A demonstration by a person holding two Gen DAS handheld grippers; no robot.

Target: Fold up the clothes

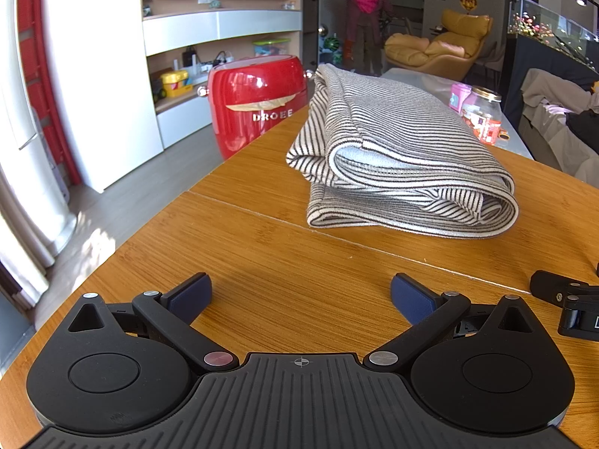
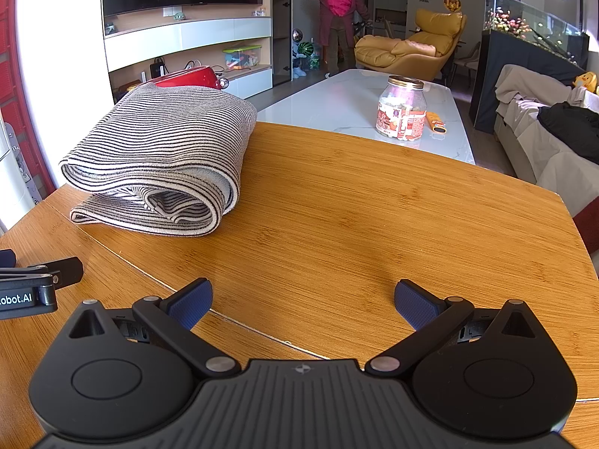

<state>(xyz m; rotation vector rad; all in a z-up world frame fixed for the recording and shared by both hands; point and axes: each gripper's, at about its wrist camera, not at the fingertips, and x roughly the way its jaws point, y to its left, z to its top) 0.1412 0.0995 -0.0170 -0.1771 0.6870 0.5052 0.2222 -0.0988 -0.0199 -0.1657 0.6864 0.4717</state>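
1. The striped shirt lies folded on the table, well ahead of both claws.
2. The left claw and right claw are spread apart, holding nothing.
3. The rolled front edge looks loose; a nudge could unroll it.
4. The shirt lies near the table's far edge, so a push might slide it off.

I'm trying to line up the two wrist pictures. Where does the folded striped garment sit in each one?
Left wrist view: the folded striped garment lies right of centre on the wooden table, ahead of the open left tongs.
Right wrist view: it lies upper left, ahead and left of the open right tongs.
Shared landmark: the glass jar on the white table beyond.
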